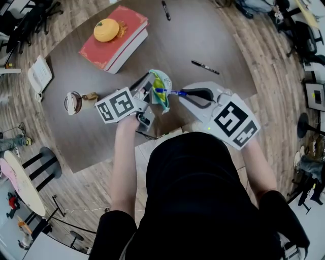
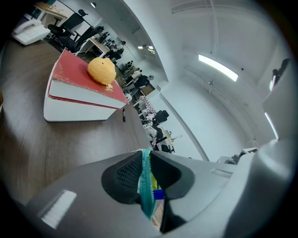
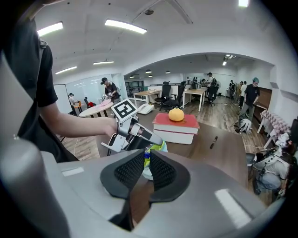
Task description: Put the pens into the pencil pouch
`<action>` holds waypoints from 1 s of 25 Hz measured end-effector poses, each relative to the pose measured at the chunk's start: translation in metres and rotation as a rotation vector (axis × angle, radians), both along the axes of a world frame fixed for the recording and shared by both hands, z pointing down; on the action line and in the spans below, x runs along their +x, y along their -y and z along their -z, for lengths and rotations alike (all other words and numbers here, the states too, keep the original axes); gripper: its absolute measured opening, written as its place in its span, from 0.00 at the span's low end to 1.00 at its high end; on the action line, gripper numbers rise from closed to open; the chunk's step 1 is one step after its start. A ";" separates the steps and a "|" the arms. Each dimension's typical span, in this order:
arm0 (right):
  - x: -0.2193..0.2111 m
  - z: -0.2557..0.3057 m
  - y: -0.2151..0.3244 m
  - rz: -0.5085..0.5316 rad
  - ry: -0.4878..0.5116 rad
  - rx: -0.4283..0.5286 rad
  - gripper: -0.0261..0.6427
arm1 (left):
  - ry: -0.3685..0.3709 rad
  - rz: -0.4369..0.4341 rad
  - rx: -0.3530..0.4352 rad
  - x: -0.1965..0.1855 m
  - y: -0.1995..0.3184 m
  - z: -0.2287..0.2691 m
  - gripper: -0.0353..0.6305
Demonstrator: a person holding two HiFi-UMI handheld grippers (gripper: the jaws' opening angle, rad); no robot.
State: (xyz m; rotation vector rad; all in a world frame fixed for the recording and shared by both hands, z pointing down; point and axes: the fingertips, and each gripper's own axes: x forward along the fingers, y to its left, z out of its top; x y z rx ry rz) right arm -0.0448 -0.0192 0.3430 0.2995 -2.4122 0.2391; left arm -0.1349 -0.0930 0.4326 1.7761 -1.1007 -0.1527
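Observation:
My left gripper (image 1: 151, 92) is shut on the rim of the teal and yellow pencil pouch (image 1: 161, 89), holding it up above the table. In the left gripper view the pouch's teal edge (image 2: 146, 186) is pinched between the pads. My right gripper (image 1: 186, 93) is shut on a blue pen (image 1: 170, 92), whose far end reaches into the pouch's mouth. In the right gripper view the blue pen (image 3: 147, 156) shows between the jaws, with the pouch (image 3: 157, 148) just beyond. Two black pens lie on the table, one (image 1: 205, 67) at the right and one (image 1: 165, 10) at the far edge.
A red book (image 1: 117, 38) topped by an orange round object (image 1: 106, 29) lies at the far left of the dark table (image 1: 86, 137). A white phone (image 1: 39, 75) and a small round item (image 1: 74, 102) sit near the left edge. Chairs and desks stand around.

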 end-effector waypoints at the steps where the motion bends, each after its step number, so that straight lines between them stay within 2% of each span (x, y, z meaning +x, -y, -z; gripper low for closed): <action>1: -0.001 -0.003 0.000 0.007 -0.009 0.003 0.11 | -0.002 -0.001 -0.001 0.001 0.000 0.000 0.13; 17: -0.017 -0.034 0.003 0.056 -0.100 0.013 0.11 | -0.018 -0.023 -0.006 0.007 0.000 0.000 0.13; 25: -0.030 -0.043 0.007 0.062 -0.109 0.023 0.11 | -0.022 -0.030 -0.007 0.009 -0.001 0.001 0.13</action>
